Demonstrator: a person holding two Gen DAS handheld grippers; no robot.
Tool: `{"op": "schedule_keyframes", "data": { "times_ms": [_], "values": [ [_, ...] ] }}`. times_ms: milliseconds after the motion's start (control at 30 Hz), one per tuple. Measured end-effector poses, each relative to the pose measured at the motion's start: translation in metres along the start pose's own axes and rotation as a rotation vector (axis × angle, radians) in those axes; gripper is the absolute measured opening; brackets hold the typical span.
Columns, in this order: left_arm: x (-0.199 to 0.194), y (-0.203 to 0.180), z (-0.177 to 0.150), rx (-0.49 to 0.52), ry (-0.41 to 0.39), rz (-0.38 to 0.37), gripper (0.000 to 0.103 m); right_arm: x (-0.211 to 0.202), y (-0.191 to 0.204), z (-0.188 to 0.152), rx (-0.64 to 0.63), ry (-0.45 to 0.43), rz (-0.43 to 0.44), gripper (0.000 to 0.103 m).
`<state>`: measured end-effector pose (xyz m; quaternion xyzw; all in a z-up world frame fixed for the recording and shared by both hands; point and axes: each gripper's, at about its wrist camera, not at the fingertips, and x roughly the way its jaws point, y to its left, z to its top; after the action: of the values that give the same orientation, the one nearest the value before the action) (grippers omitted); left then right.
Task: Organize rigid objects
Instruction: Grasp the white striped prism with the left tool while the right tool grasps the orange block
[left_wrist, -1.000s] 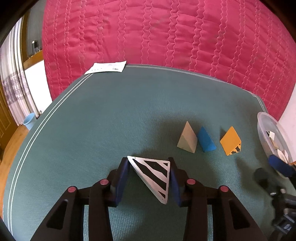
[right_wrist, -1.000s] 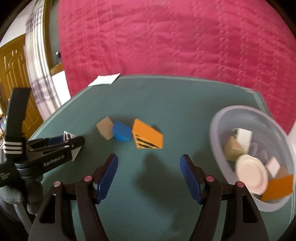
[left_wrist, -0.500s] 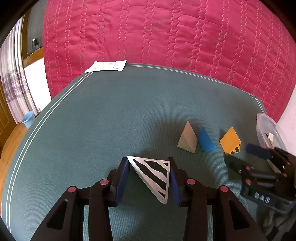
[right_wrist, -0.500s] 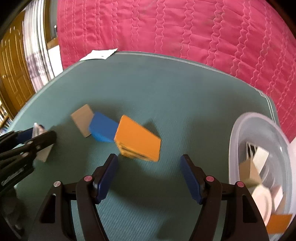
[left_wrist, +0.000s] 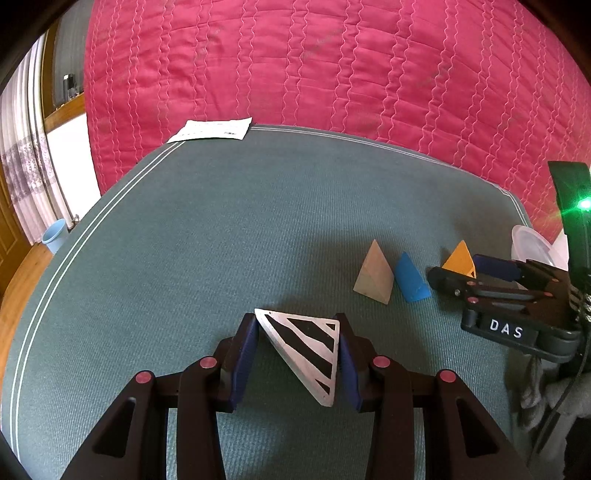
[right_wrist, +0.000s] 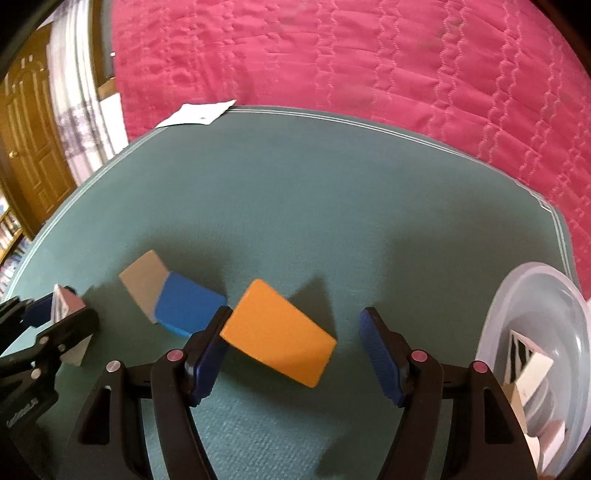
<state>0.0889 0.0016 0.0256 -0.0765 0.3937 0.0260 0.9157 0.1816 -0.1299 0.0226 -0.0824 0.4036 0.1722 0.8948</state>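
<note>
- Left tongs (left_wrist: 295, 354) pinch the striped wedge (left_wrist: 306, 347) above the green mat (left_wrist: 221, 240).
- Right tongs (right_wrist: 291, 354) gape around the orange wedge (right_wrist: 277, 338), lying beside the blue wedge (right_wrist: 186, 308).
- Rigid, probably light and slick; grip its flat opposite faces.

Blk/wht striped wedge (left_wrist: 306, 347), tan (left_wrist: 373, 277), blue (left_wrist: 410, 278), orange (right_wrist: 277, 332) blocks; teal mat (left_wrist: 240, 221).

At lower centre, the left gripper (left_wrist: 297, 354) clamps a black-striped white triangular block (left_wrist: 308, 349) between its blue pads. At centre right a tan wedge (left_wrist: 373, 275), a blue wedge (left_wrist: 410, 277) and an orange wedge (left_wrist: 460, 260) stand in a row on the green mat (left_wrist: 221, 229). The right gripper (left_wrist: 476, 273) reaches in from the right edge around the orange wedge, with a clear bowl (left_wrist: 530, 243) behind it.
</note>
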Motion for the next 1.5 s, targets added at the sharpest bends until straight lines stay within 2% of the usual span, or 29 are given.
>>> {"op": "schedule_keyframes", "data": {
  "times_ms": [100,333,400,600,800,867,900,967,1200,1500],
  "values": [
    [0.001,0.000,0.000,-0.001,0.001,0.000,0.043,-0.002,0.002,-0.001,-0.016,-0.004,0.053,0.071],
    [0.002,-0.001,0.000,-0.005,0.004,-0.003,0.043,-0.018,0.012,-0.019,-0.045,0.015,0.244,0.071],
    [0.002,0.000,0.000,-0.010,0.007,-0.004,0.043,-0.023,0.017,-0.025,-0.054,0.023,0.260,0.071],
    [0.002,0.000,-0.001,-0.013,0.005,-0.002,0.043,-0.024,0.020,-0.028,-0.010,0.000,0.166,0.067],
    [0.001,0.002,0.000,-0.006,0.004,-0.021,0.043,-0.013,0.020,-0.015,0.032,-0.019,0.045,0.052],
    [0.000,0.001,0.000,-0.002,0.003,-0.025,0.043,-0.010,0.020,-0.014,0.044,-0.030,0.016,0.042],
    [0.000,0.002,0.000,-0.002,0.001,-0.029,0.043,-0.010,0.020,-0.013,0.052,-0.036,0.005,0.041],
    [0.000,0.002,0.000,-0.005,0.003,-0.039,0.043,-0.012,0.017,-0.015,0.071,-0.043,0.013,0.031],
    [-0.003,0.002,0.000,-0.007,-0.005,-0.064,0.043,-0.025,0.005,-0.027,0.157,-0.063,0.032,0.031],
    [-0.004,0.000,0.000,0.000,-0.011,-0.063,0.043,-0.065,-0.012,-0.045,0.274,-0.140,0.047,0.031]
  ]
}}
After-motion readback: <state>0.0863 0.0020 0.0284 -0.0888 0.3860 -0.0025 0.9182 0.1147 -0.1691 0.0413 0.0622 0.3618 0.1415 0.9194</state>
